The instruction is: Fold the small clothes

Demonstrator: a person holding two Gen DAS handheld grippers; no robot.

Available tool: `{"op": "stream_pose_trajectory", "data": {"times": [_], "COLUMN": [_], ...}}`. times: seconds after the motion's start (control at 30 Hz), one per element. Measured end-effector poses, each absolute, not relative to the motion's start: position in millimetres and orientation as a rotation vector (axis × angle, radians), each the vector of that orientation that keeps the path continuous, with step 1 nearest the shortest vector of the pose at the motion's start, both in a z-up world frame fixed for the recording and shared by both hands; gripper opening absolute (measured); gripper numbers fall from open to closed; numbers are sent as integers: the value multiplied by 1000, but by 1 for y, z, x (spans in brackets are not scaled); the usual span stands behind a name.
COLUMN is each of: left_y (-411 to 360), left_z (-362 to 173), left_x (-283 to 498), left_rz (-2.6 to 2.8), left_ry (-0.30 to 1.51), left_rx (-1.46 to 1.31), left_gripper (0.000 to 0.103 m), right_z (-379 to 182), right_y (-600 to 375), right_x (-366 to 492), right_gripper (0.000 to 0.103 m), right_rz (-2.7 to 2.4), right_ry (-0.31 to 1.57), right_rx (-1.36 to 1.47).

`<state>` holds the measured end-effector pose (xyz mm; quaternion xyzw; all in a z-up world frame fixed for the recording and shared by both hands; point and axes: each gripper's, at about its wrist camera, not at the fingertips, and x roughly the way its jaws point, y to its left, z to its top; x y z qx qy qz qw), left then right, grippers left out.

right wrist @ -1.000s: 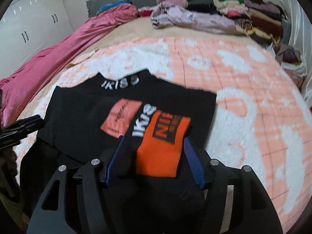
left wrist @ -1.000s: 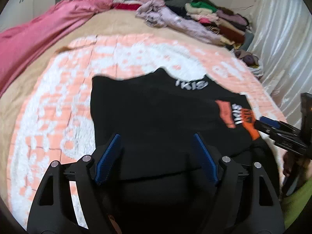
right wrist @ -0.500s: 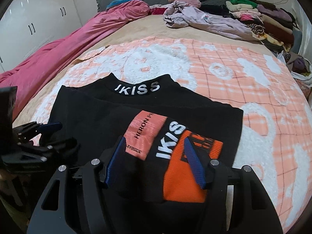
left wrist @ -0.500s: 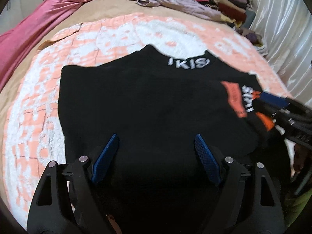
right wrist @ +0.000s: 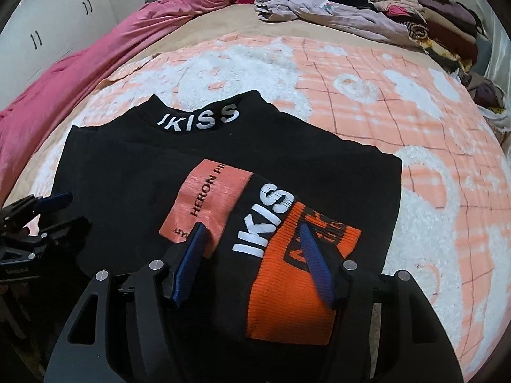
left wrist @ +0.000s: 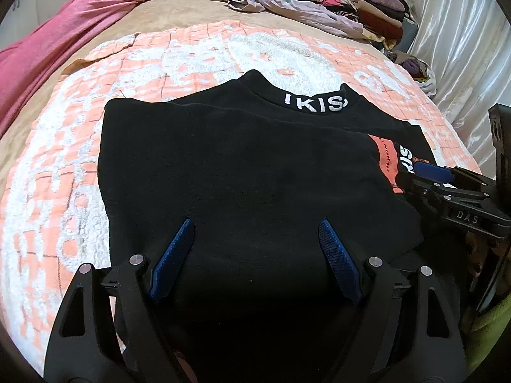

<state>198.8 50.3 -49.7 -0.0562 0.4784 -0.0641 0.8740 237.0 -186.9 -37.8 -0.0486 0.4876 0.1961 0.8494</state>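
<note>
A: Item one, black sweater [right wrist: 134, 172]. Location?

B: Flat on the peach-and-white blanket [right wrist: 399, 102], collar away from the cameras, both sleeves folded across the body. The orange cuff [right wrist: 287, 306] lies on the right side.

A: Handling?

B: By the look of it a soft, thickish knit: light, limp, not slippery or fragile. It should crease where bent and slump if lifted from one point. The ribbed cuff looks firmer than the body.

A: Where to take hold?

B: I would say the near hem, one pinch on each side, through all layers so that the sleeves come along.

A: Left gripper [left wrist: 255, 220]?

B: Jaws spread over plain black cloth near the hem, nothing pinched.

A: Right gripper [right wrist: 252, 226]?

B: Also spread, straddling the lettered sleeve and the cuff. The pads do not seem to press on the cloth.

A: Writing?

B: Collar: "IKISS" in white. Sleeve: "IKIS" in white, the rest hidden. Salmon patch [right wrist: 207, 201]: "HERON PR", cut off by the sleeve. Black print on the cuff, unreadable. In the left view the other gripper's body reads "DAS".

A: Other stock?

B: Pink bedding [right wrist: 95, 51], and a clothes pile [right wrist: 424, 9] at the far end.
</note>
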Motion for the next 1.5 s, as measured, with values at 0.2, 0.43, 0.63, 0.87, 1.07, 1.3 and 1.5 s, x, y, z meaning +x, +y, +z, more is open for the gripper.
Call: {"op": "stream_pose_trajectory", "data": {"times": [0.2, 0.43, 0.63, 0.87, 1.07, 1.3, 1.5], "left_y": [53, 54, 54, 53, 53, 50, 50], "left_z": [-48, -46, -45, -43, -38, -31, -24], "left_x": [197, 194, 194, 191, 186, 179, 172], "left_rz": [-137, -134, -131, -121, -112, -106, -97], "left_ry": [993, 990, 988, 987, 981, 973, 963], "left_rx": [-134, -135, -137, -132, -134, -120, -119], "left_gripper": [73, 73, 73, 74, 83, 93, 93], "right_z": [-38, -30, -19, -5, 5, 10, 17], "right_y": [-185, -191, -200, -213, -220, -224, -226], "right_x": [237, 230, 217, 205, 196, 188, 180], "right_gripper": [61, 61, 72, 85, 94, 95, 97], "right_rz": [396, 410, 424, 431, 428, 429, 429], "right_ry": [1039, 1026, 999, 954, 922, 907, 886], "right_rx": [-106, -72, -34, 18, 43, 52, 55]}}
